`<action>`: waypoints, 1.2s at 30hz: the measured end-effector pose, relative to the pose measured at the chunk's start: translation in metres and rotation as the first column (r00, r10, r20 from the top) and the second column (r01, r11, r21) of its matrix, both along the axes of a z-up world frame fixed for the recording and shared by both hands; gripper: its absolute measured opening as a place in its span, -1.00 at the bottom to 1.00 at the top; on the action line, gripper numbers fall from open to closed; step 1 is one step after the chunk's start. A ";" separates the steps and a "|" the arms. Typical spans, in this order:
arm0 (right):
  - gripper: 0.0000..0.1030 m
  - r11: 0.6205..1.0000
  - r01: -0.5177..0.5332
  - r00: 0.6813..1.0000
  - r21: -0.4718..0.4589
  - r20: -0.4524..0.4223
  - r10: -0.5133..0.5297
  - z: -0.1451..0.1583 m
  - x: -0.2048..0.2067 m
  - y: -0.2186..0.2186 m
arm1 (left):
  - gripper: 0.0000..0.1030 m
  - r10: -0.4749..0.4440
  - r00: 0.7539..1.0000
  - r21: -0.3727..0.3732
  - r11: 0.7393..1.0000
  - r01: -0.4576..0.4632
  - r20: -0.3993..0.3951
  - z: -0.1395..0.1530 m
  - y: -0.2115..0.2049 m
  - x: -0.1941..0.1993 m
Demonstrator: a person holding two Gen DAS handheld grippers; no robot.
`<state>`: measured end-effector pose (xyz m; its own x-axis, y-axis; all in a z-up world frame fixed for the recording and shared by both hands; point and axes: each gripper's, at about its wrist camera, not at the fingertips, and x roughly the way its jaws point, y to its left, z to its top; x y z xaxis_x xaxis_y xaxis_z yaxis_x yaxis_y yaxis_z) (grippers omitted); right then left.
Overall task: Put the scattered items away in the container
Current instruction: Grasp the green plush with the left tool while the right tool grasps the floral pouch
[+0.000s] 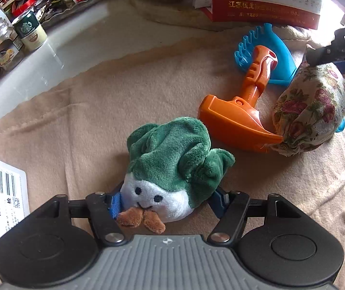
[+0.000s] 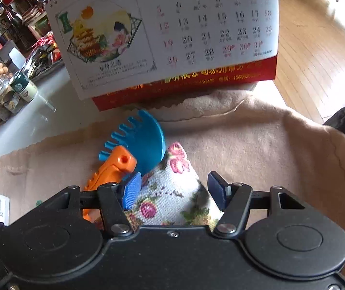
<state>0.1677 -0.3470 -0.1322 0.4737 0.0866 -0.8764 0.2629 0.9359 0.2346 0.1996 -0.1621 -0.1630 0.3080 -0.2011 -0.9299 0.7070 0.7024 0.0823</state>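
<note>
A plush toy (image 1: 172, 159) with a green top and a white smiling face lies on the beige cloth (image 1: 88, 120). My left gripper (image 1: 168, 199) has its blue pads pressed on both sides of the toy's white end. A floral cloth bag (image 1: 312, 111) stands on end over the blade of an orange toy shovel (image 1: 235, 118). My right gripper (image 1: 334, 50) is at the bag's top. In the right wrist view the floral bag (image 2: 177, 164) fills the gap of the right gripper (image 2: 173, 188), with both pads against it. A blue toy rake (image 2: 143, 137) lies under the shovel's handle (image 2: 114, 169).
A desk calendar (image 2: 172, 24) stands at the cloth's far edge. Jars and a green-labelled cup (image 1: 30, 31) crowd the far left of the white tabletop. A white surface with a barcode label (image 1: 3, 193) is at the near left. The table ends at the right, above a wooden floor (image 2: 317, 48).
</note>
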 end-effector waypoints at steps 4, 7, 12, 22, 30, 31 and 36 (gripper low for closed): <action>0.09 0.996 -0.090 0.995 -0.006 -0.034 0.089 0.006 -0.020 0.012 | 0.32 0.004 1.000 -0.005 1.000 -0.004 -0.011 0.000 0.002 0.000; 0.11 0.986 -0.165 0.983 0.000 -0.078 0.165 0.015 -0.039 0.017 | 0.32 0.000 1.000 0.000 1.000 0.000 -0.017 0.000 0.003 0.000; 0.16 0.943 -0.331 0.911 0.043 -0.244 0.331 0.014 -0.064 0.025 | 0.32 0.000 1.000 0.004 1.000 0.000 -0.027 0.000 0.004 0.000; 0.31 0.953 -0.226 0.974 -0.200 -0.053 0.220 0.012 -0.018 0.039 | 0.32 0.000 0.999 -0.003 1.000 0.000 -0.042 -0.001 0.007 0.004; 0.31 0.811 -0.385 0.923 -0.441 -0.169 0.346 -0.020 0.025 0.081 | 0.32 -0.001 0.999 -0.009 1.000 0.000 -0.053 -0.002 0.011 0.007; 0.31 0.787 -0.412 0.911 -0.460 -0.188 0.367 -0.024 0.028 0.084 | 0.32 0.001 0.998 -0.011 1.000 -0.001 -0.055 -0.002 0.012 0.008; -0.07 0.796 -0.447 0.894 -0.407 -0.190 0.405 -0.032 0.034 0.079 | 0.32 -0.004 0.998 -0.010 1.000 0.003 -0.055 -0.002 0.014 0.008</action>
